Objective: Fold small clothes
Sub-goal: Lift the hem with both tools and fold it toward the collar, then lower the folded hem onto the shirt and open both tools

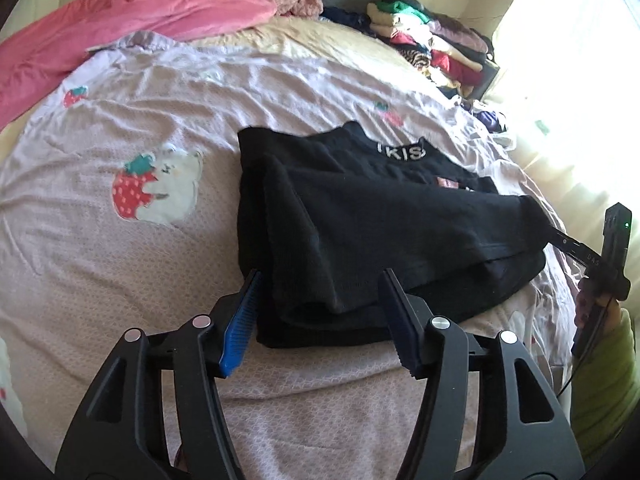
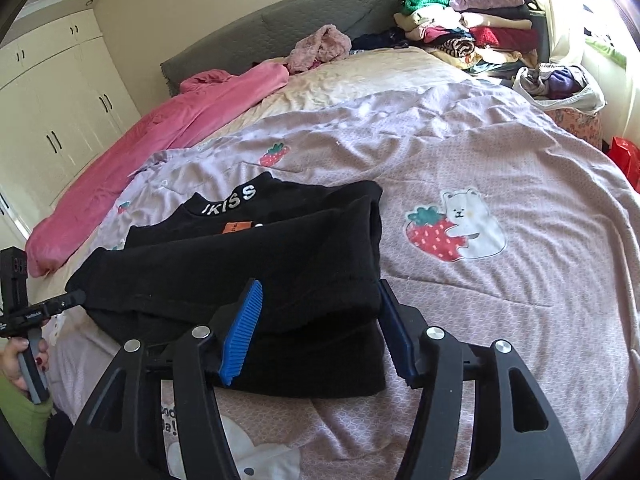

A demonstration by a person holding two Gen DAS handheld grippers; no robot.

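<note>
Lying on the lilac strawberry-print bed cover, the black top is already partly folded: its body is doubled over, a sleeve is laid across the front, and the collar with white lettering points toward the headboard. Its near hem sits just in front of both grippers.

The left gripper hovers at the near left corner of the top with its jaws apart, a fold of black cloth between them but not pinched. The right gripper is at the near right corner, jaws likewise apart around the edge of the fabric, with nothing clamped. Each tool is held by a hand in a green sleeve.

By the look of it, the side folds are done, and what remains is probably a last fold bringing hem to collar, then setting the piece aside.

Farther out, a pink garment lies along the bed's left edge, and a stack of folded clothes sits by the headboard near the window.
</note>
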